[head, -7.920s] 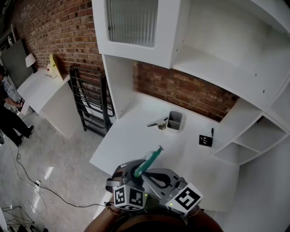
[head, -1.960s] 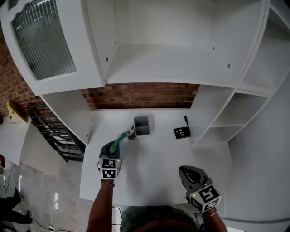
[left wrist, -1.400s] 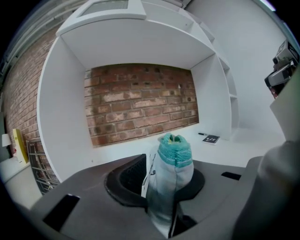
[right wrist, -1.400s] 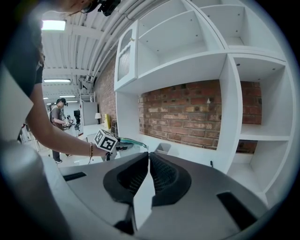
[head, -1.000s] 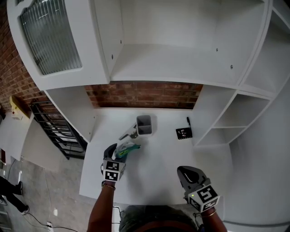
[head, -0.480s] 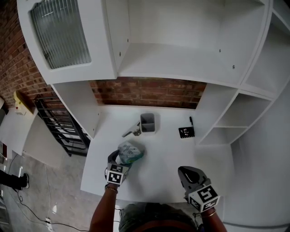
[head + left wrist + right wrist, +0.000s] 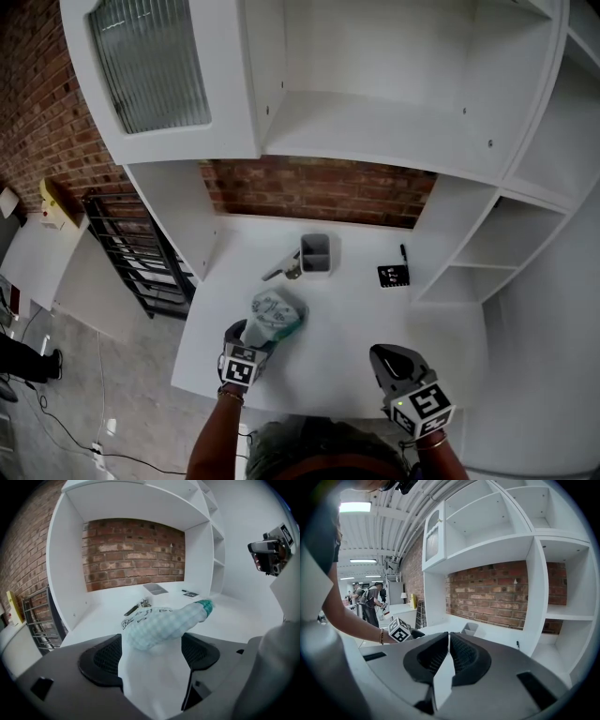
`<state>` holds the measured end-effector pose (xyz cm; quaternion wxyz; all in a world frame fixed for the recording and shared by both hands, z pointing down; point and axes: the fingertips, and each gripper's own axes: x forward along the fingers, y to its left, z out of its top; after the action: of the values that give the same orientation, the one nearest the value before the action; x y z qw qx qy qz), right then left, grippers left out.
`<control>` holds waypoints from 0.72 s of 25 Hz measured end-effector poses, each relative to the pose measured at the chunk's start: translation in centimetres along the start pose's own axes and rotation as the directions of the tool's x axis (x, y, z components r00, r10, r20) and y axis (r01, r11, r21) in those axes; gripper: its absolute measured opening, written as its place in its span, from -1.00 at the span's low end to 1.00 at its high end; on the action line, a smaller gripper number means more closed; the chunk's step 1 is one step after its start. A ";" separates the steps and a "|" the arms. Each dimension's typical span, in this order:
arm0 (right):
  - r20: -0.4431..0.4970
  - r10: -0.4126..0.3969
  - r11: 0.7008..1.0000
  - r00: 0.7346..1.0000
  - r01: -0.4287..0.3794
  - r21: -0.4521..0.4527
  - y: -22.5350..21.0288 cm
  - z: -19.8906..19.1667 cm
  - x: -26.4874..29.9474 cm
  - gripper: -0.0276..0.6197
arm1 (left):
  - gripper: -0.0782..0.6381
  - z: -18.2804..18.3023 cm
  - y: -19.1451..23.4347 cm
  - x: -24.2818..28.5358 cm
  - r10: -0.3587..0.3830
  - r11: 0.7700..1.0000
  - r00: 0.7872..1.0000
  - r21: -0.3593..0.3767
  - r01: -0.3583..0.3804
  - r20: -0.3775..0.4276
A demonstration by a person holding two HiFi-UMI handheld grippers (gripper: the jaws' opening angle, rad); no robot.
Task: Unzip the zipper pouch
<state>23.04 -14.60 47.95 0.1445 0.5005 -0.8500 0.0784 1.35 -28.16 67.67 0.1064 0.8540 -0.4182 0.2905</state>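
Setting: white desk (image 7: 347,319) built into a white shelving unit (image 7: 375,122), brick wall (image 7: 319,192) behind. A grey container (image 7: 316,253) stands near the back, well clear of the work.
Task object: zipper pouch (image 7: 276,316), pale green check with a teal end (image 7: 205,605). It lies on the desk left of centre, near the front edge.
Left gripper: left gripper (image 7: 247,337) sits at the pouch's near end. Its jaws have just been opening and stand wide. The near end lies between them, but the pads (image 7: 107,656) do not look to be pressing on it. I read the pouch as let go and resting on the desk.
Right gripper: right gripper (image 7: 388,358) has its jaws together with nothing between them. It is held over the front right of the desk, well apart from the pouch.
Long axis: runs from the left gripper's jaws toward the back and slightly right. The teal end is the far end, pointing roughly at the container.
Nearer hand: left, at the pouch. The right would have to cross leftward to reach it.
Zipper: slider and teeth are not made out in any view, so I cannot tell which edge carries them.
Step (judged): pouch laid on the desk, unzipping not yet begun.
Next move (judged): one gripper pins an end on that axis. The other finds the pull and draws it along the length.
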 end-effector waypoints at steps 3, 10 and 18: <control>0.006 0.014 1.000 1.000 -0.014 0.004 0.5 0.2 0.2 -0.88 | 0.26 -0.4 0.2 -1.0 0.011 1.000 1.000 -0.016 -0.011 0.006; 0.009 0.068 0.997 0.998 -0.068 -0.023 1.9 0.8 1.4 -0.88 | 0.26 -2.4 1.4 -4.5 0.039 0.994 0.999 -0.102 -0.038 0.008; 0.037 0.148 0.988 0.988 -0.146 -0.058 4.2 2.0 3.5 -0.88 | 0.26 -2.7 2.5 -10.7 0.077 0.987 0.993 -0.150 -0.064 0.085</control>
<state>17.43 -16.04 47.28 0.1346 0.4337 -0.8893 0.0549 -6.81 -21.62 63.47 0.1395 0.8408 -0.4729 0.2235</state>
